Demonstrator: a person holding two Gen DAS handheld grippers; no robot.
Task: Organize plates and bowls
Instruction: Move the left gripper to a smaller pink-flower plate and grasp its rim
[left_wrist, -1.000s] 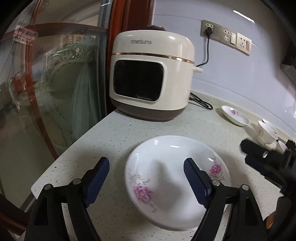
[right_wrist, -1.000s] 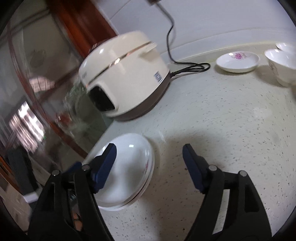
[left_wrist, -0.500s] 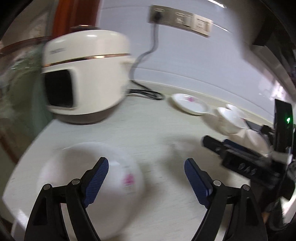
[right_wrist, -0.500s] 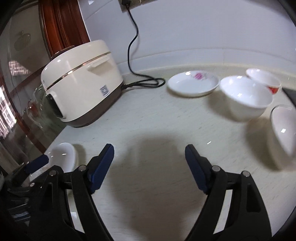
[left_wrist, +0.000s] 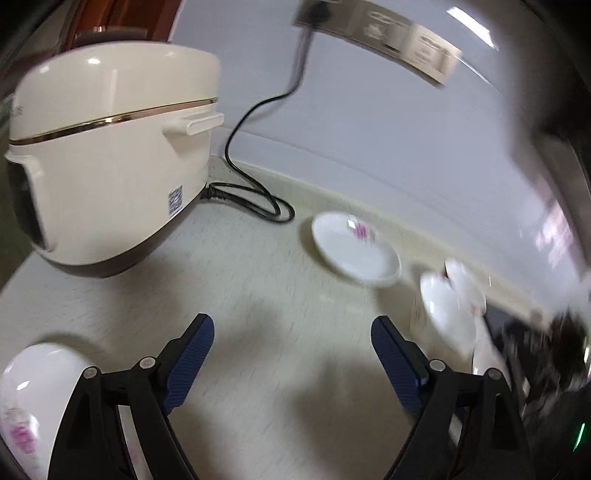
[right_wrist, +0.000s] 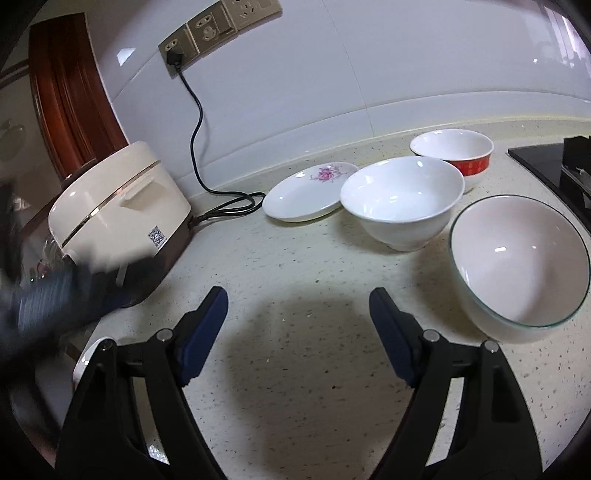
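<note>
My left gripper (left_wrist: 291, 354) is open and empty above the speckled counter. A stack of white flowered plates (left_wrist: 26, 402) lies at its lower left. A small flowered plate (left_wrist: 354, 251) lies ahead to the right, with blurred white bowls (left_wrist: 450, 306) beyond it. My right gripper (right_wrist: 299, 332) is open and empty. Ahead of it lie the small flowered plate (right_wrist: 306, 194), a white bowl (right_wrist: 402, 201), a red-banded bowl (right_wrist: 454, 153) and a large green-rimmed bowl (right_wrist: 521, 266) at the right. The left gripper shows blurred at the left edge (right_wrist: 48, 295).
A cream rice cooker (left_wrist: 107, 162) stands at the left, also in the right wrist view (right_wrist: 118, 218). Its black cord (right_wrist: 218, 206) runs along the counter to a wall socket (right_wrist: 173, 59). A black cooktop (right_wrist: 554, 170) sits at the far right.
Both grippers have swung right, away from the plate stack and toward the small plate and bowls. Both stay open. The left wrist view is motion-blurred.
</note>
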